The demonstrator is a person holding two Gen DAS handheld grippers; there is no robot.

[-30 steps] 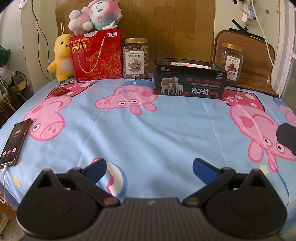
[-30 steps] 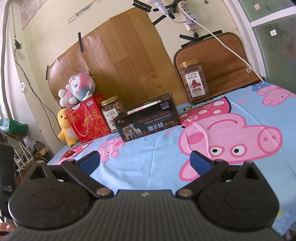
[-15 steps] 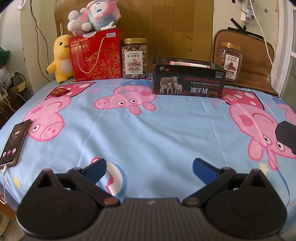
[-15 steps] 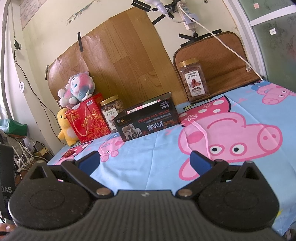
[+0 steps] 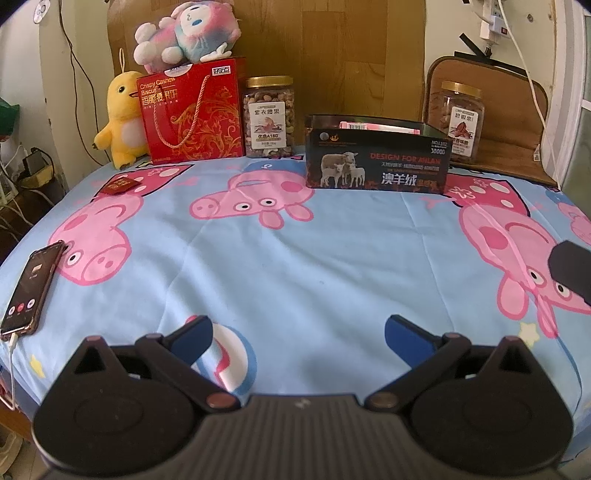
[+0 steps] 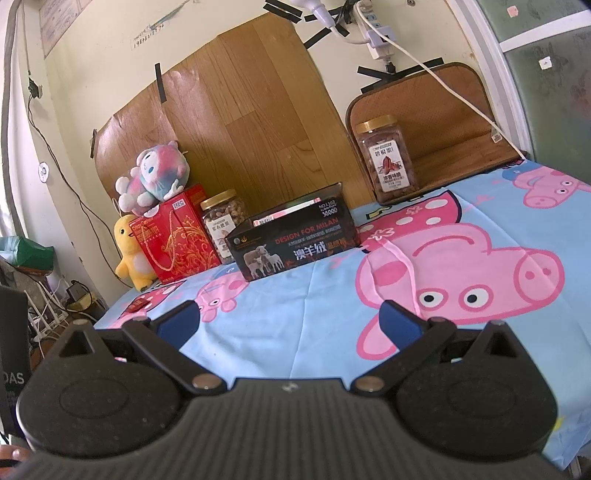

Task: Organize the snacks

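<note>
A dark open box (image 5: 376, 162) with sheep on its front stands at the back of the table, a pink packet (image 5: 380, 127) inside it; it also shows in the right wrist view (image 6: 295, 243). A nut jar (image 5: 269, 116) stands left of it, beside a red biscuit box (image 5: 192, 118). A second jar (image 5: 462, 122) stands at the back right (image 6: 388, 158). A small red packet (image 5: 120, 184) lies at the left. My left gripper (image 5: 297, 330) is open and empty near the front edge. My right gripper (image 6: 288, 319) is open and empty, far from the box.
A phone (image 5: 31, 288) on a cable lies at the left edge. A yellow plush duck (image 5: 120, 118) and a pink plush toy (image 5: 188, 31) sit at the back left. A brown mat (image 5: 491, 110) leans on the wall behind the right jar. The cloth (image 5: 295, 258) is blue with pink pigs.
Both views have shifted only slightly; the left gripper has tilted a little. No object has moved and both grippers stay open.
</note>
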